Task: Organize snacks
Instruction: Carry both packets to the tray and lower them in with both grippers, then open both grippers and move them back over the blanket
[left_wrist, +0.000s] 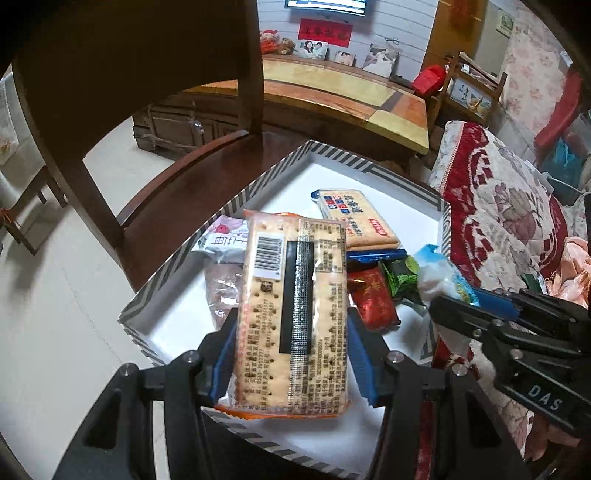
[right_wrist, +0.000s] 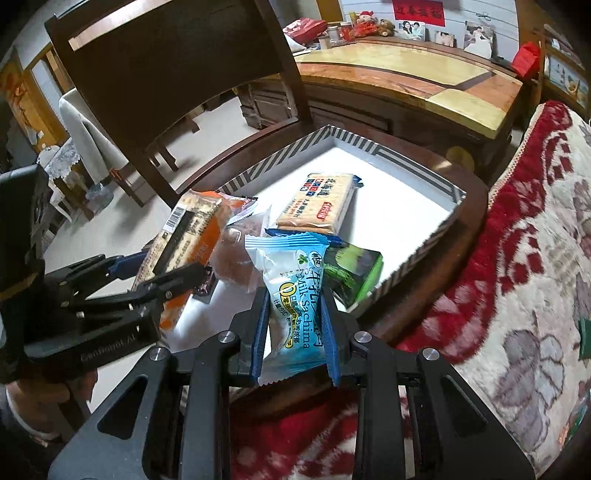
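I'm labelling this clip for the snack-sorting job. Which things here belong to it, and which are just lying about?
Part of the job:
- left gripper, shut on the orange cracker pack
- right gripper, shut on the blue sachima pack
- striped box, holding the blue-label cracker pack, green packet, red packet

Just lying about:
- wooden chair
- floral blanket
- photos

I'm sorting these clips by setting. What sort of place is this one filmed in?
Most likely a home living room. A dark wooden chair stands by a long wooden cabinet topped with framed photos and soft toys, and a floral blanket lies beside the striped snack box.
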